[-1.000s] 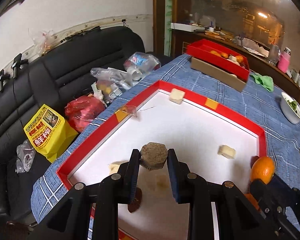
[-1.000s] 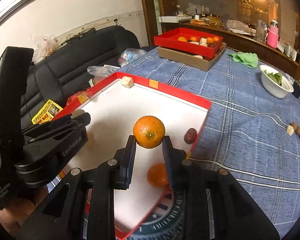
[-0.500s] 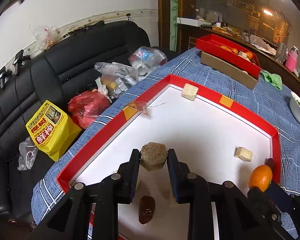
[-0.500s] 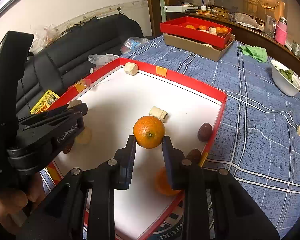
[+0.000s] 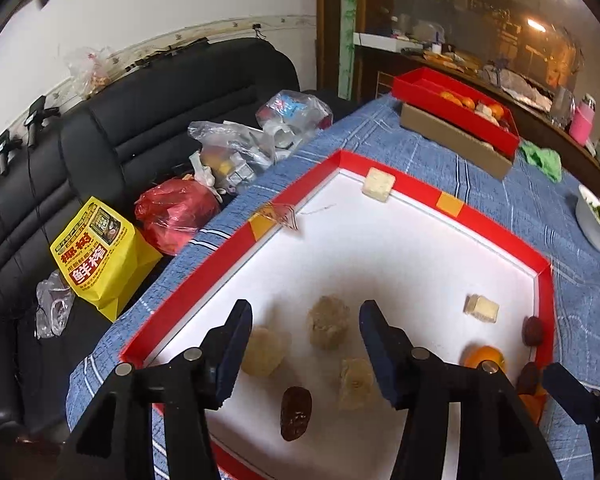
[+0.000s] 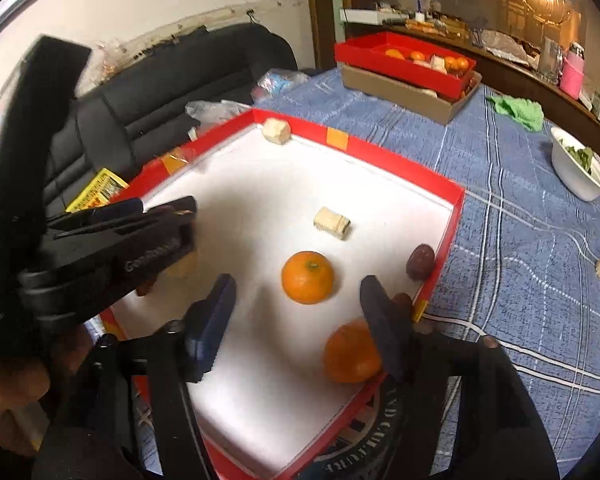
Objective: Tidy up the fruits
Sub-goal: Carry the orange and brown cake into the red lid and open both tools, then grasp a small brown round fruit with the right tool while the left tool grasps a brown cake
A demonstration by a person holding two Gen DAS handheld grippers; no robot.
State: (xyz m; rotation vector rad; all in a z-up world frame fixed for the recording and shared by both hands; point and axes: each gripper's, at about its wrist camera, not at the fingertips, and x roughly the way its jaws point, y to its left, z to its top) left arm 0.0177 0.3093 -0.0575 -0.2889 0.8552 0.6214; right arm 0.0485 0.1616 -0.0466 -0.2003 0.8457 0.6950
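A red-rimmed white tray (image 5: 420, 196) (image 6: 388, 164) lies on the blue checked tablecloth. My left gripper (image 5: 306, 344) is open above a brown hexagonal block (image 5: 328, 326) that rests on the tray floor. Pale blocks (image 5: 266, 350) (image 5: 356, 382) and a dark date (image 5: 296, 412) lie beside it. My right gripper (image 6: 296, 312) is open above an orange (image 6: 307, 277) resting in the tray. A second orange (image 6: 350, 354) lies by the right finger. A pale block (image 6: 332, 222) and a dark fruit (image 6: 420, 261) lie beyond.
A red box of oranges (image 6: 404, 60) sits on a cardboard box at the table's far side. A white bowl (image 6: 578, 172) and green cloth (image 6: 516, 110) are at right. A black sofa with bags (image 5: 100, 240) borders the table's left edge.
Both grippers have opened. The left one released the brown block onto the tray and the right one released the orange onto the tray.
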